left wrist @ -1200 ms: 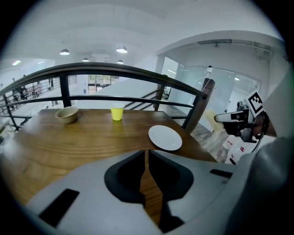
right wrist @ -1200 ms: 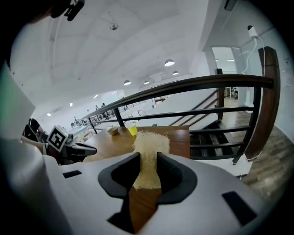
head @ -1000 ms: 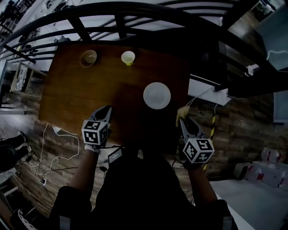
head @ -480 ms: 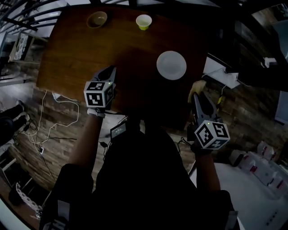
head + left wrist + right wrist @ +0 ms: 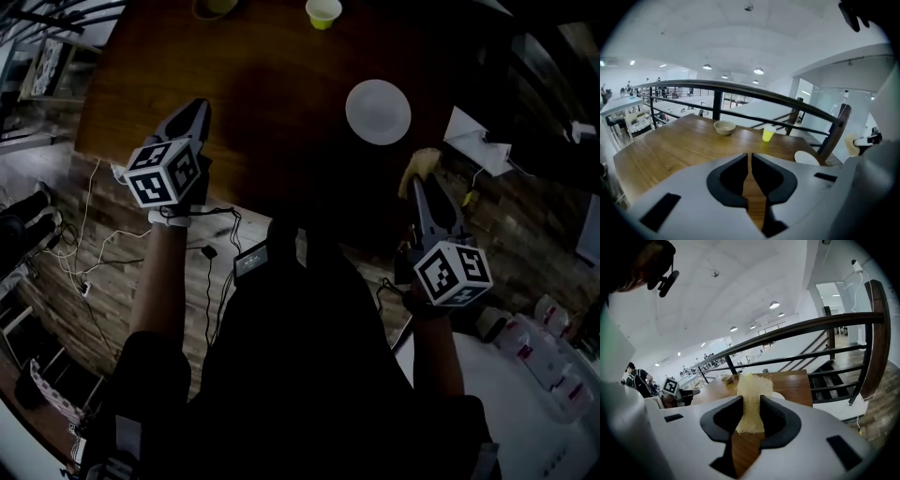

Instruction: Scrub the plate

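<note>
On the dark brown wooden worktop (image 5: 272,94), right of centre: round white plate (image 5: 378,112), lying flat and bare, apart from both grippers.
Handling (judged): rigid, light and smooth; likely to slide on the wood under scrubbing, so steady it at the near rim.
Right gripper (image 5: 421,184): jaws pinching a pale yellow fibrous scrub pad (image 5: 751,401), which looks soft and springy; not touching the plate.
Left gripper (image 5: 190,116): jaws pressed nearly together, nothing between them.
Left gripper view only: tan bowl (image 5: 724,127) and yellow cup (image 5: 768,134) shown whole, with a railing behind.
Head view only: how the plate and grippers are spaced.
</note>
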Available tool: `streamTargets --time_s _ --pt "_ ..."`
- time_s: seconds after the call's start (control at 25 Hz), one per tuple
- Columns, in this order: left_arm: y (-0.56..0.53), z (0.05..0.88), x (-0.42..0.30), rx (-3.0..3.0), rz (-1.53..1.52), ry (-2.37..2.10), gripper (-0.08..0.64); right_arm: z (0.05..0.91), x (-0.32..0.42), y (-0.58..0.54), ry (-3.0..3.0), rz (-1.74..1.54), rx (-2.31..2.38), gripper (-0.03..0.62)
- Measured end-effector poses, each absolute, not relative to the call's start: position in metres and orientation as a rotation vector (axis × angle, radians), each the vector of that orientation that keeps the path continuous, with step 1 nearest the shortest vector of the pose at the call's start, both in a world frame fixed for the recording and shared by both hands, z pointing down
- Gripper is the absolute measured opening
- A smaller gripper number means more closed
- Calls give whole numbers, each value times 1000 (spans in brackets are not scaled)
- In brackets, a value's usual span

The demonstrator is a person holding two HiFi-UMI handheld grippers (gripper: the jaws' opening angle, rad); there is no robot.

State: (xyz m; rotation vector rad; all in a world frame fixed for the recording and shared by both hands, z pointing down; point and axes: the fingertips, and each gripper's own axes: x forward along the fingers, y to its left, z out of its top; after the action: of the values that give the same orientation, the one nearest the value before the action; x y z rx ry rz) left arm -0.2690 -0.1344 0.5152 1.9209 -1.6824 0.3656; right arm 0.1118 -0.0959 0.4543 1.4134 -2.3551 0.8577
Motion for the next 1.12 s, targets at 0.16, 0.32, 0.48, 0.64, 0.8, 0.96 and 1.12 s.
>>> streamTargets --time_s 0.16,0.32,0.48,0.64,0.8,0.96,1.12 --pt "-117 425 -253 2056 219 -1680 37 424 112 -92 -2408 859 1414 126" --pt "-104 327 -215 2269 76 -1646 37 392 109 -84 -2446 838 1411 126" --pt "-90 263 -167 2460 -26 -1522 37 347 102 -71 -2575 735 1426 126" --pt "-71 223 -103 2602 -126 -1340 37 301 103 -61 -2656 594 1477 126" --pt "-51 220 -49 2698 -105 -1187 37 270 98 -48 -2686 447 1487 126" --pt "-43 229 -28 2699 -95 -1102 37 260 94 -37 -2692 401 1480 126" --pt "-41 238 -35 2669 -103 -1086 37 268 88 -31 -2675 415 1468 126"
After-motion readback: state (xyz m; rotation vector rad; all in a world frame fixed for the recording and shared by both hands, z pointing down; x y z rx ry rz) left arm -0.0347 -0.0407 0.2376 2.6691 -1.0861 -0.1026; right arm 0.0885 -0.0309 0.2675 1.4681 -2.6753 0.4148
